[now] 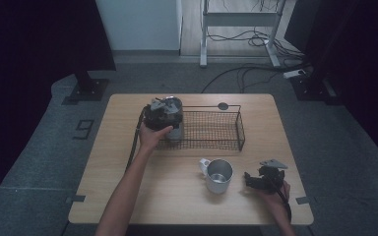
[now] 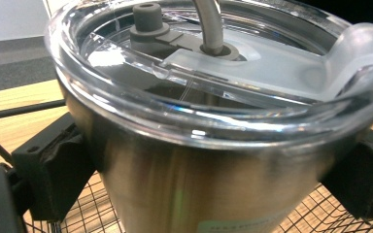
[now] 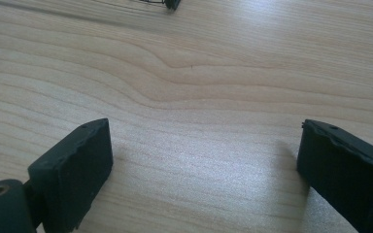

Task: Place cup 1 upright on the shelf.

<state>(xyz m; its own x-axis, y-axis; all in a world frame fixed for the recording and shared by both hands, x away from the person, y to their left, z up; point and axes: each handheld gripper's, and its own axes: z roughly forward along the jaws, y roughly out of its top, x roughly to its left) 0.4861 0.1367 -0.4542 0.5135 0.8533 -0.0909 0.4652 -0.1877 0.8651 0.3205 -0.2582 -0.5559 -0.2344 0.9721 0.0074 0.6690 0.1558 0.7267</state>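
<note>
Over the wire basket [image 1: 229,129], left tongs [image 1: 163,117] clamp a steel tumbler [image 2: 199,179].

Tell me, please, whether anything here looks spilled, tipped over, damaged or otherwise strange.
Nothing stands out. The steel tumbler is upright at the left end of the wire basket, lid seated, held by the left gripper. The mug stands upright on the dry table.

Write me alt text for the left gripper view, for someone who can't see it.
A stainless steel tumbler with a clear plastic lid is clamped between the left gripper's two black jaws, one pressing each side of its body. Below it is the black wire basket, with the light wooden table beyond on the left.
</note>
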